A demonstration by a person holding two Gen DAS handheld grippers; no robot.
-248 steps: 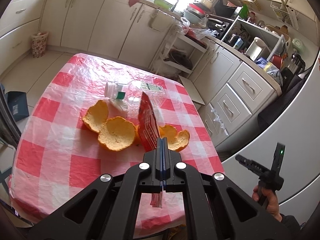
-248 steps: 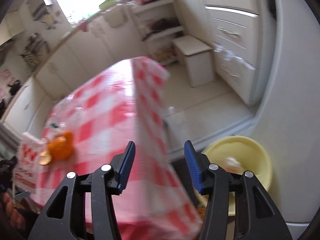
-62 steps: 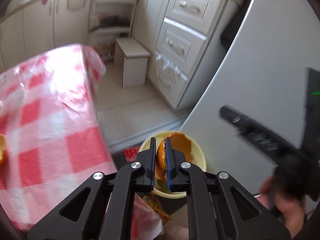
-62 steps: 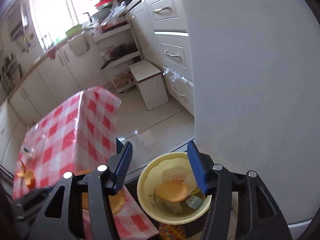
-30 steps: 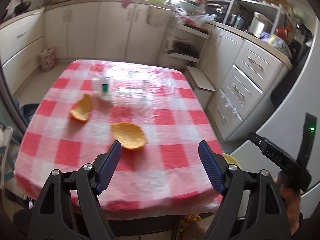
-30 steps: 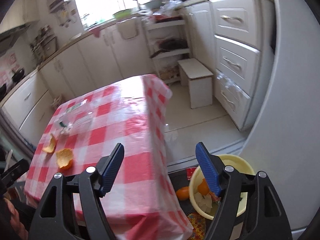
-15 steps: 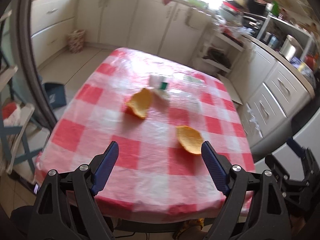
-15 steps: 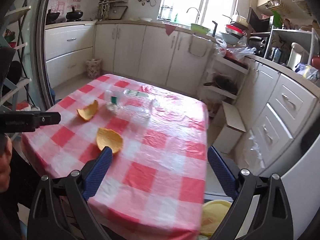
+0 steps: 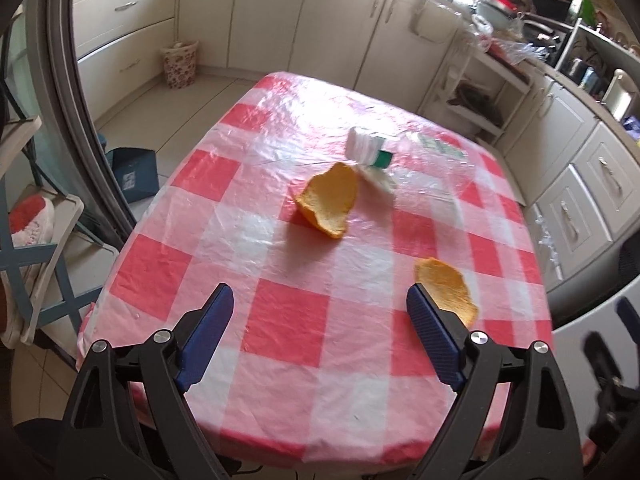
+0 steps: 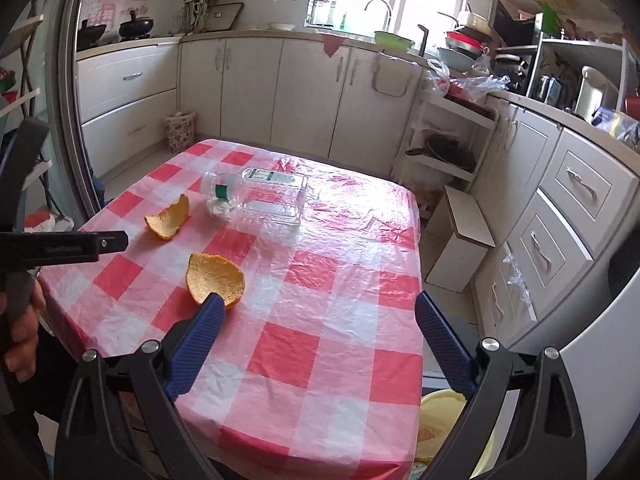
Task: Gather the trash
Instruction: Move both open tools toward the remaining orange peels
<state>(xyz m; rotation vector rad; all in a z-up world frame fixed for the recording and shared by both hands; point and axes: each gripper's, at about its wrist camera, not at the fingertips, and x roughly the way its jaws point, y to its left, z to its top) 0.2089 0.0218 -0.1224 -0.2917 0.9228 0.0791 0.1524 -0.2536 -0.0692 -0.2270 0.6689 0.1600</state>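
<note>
Two orange peels lie on the red-and-white checked table [image 9: 288, 320]. One peel [image 9: 330, 206] is near the middle, also in the right wrist view [image 10: 166, 220]. The other peel [image 9: 446, 288] lies near the right edge, also in the right wrist view [image 10: 214, 278]. A clear plastic bottle [image 10: 260, 196] lies on its side behind them, with crumpled white paper in its mouth [image 9: 368, 148]. My left gripper [image 9: 320, 328] is open and empty above the near table edge. My right gripper [image 10: 316, 332] is open and empty above the table. A yellow bin [image 10: 436, 432] with trash stands on the floor at the table's right.
White kitchen cabinets [image 10: 304, 92] run along the back and right. A small white step stool [image 10: 460, 244] stands on the floor right of the table. A blue dustpan [image 9: 132, 174] and a shelf with shoes [image 9: 28, 220] are at the left.
Both grippers have swung from the yellow bin back to the table and opened wide. The left gripper let go of the peel into the bin and has moved closer to the table.
</note>
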